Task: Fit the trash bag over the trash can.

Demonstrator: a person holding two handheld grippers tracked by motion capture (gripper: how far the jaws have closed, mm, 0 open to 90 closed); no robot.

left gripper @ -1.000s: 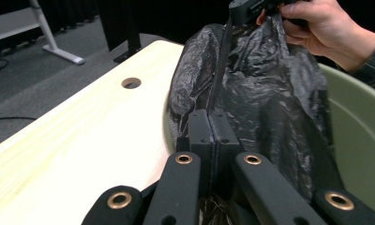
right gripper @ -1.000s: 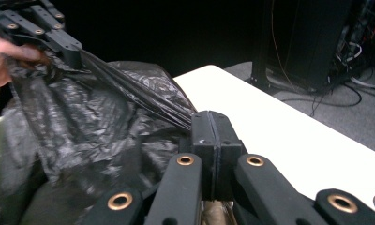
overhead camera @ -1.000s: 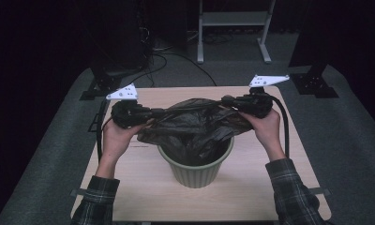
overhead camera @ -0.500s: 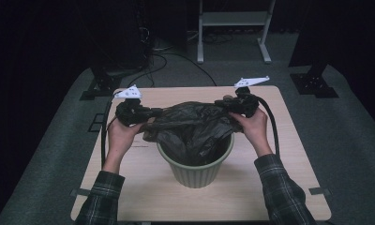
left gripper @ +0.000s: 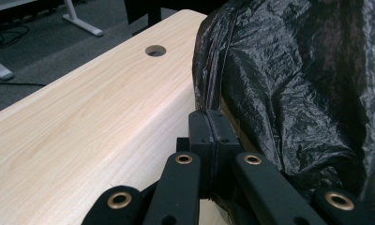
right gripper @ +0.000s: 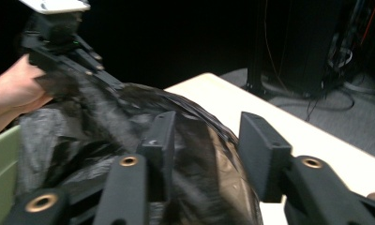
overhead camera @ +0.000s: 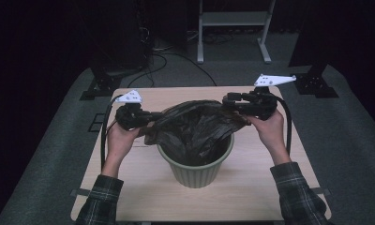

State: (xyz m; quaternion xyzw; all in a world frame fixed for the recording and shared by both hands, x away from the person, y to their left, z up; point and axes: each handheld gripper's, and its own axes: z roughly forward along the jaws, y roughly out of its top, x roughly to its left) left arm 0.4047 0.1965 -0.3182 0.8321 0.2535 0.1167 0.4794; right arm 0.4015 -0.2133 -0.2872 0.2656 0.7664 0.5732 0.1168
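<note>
Bag: black plastic bin bag (overhead camera: 195, 129), lining the green pot (overhead camera: 195, 171), rim stretched between both grippers.
Pot: mid-table on the wooden table (overhead camera: 251, 192).
Left gripper (overhead camera: 153, 116): jaws pressed together, clamped on the bag's edge; the left gripper view shows the film pinched (left gripper: 209, 126).
Right gripper (right gripper: 204, 150): jaws apart, just been opening; bag film lies between them, unpressed.
Writing: none legible on any item.
Left gripper view: round hole (left gripper: 155, 50) in the tabletop.
Right gripper view: left hand (right gripper: 12, 89) beside the bag.
</note>
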